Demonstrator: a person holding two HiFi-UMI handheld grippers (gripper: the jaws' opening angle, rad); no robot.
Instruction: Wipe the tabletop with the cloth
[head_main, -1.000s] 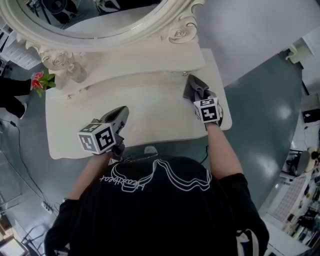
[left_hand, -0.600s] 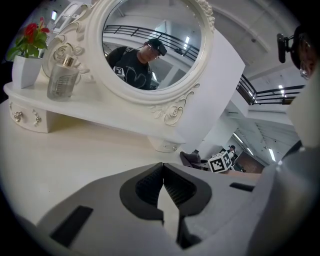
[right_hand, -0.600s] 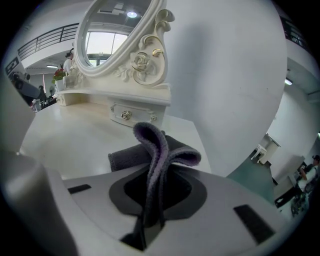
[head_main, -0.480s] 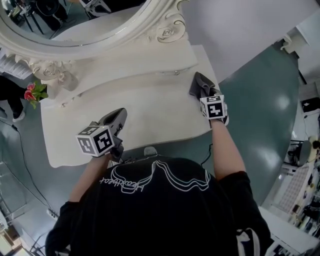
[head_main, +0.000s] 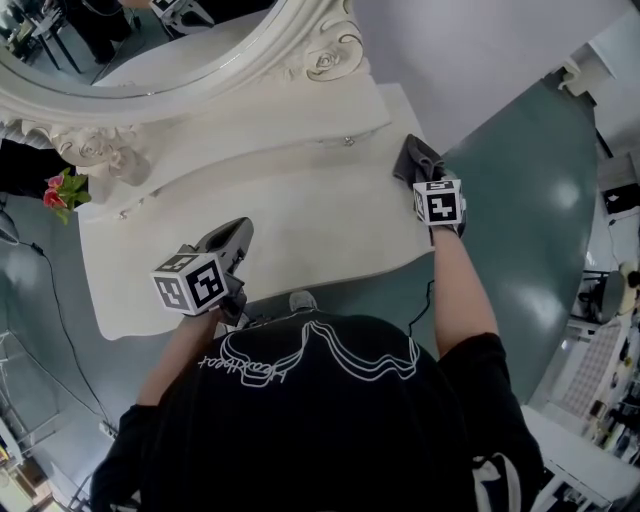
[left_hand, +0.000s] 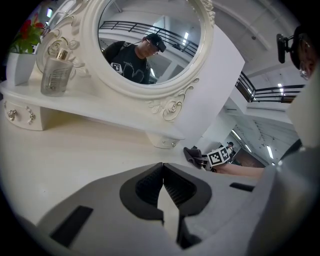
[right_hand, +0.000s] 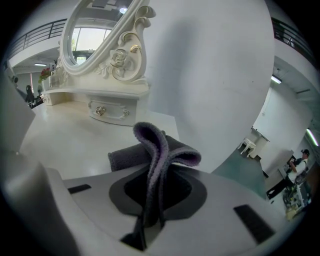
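Note:
The dark grey cloth (head_main: 415, 160) lies bunched at the right end of the white dressing-table top (head_main: 300, 225), near its right edge. My right gripper (head_main: 428, 185) is shut on the cloth (right_hand: 155, 157), a fold of it pinched upright between the jaws. In the left gripper view the cloth (left_hand: 194, 156) shows far off, beside the marker cube. My left gripper (head_main: 236, 238) hovers over the front left of the tabletop, jaws closed with nothing between them (left_hand: 163, 186).
An ornate oval mirror (head_main: 150, 50) stands on a raised shelf with small drawers (head_main: 250, 125) at the back. A perfume bottle (left_hand: 56, 75) and red flowers (head_main: 62, 188) sit at the back left. Teal floor (head_main: 520, 200) lies beyond the table's right edge.
My right gripper has dragged the cloth rightward along the tabletop toward the right edge. The left gripper has stayed about where it was.

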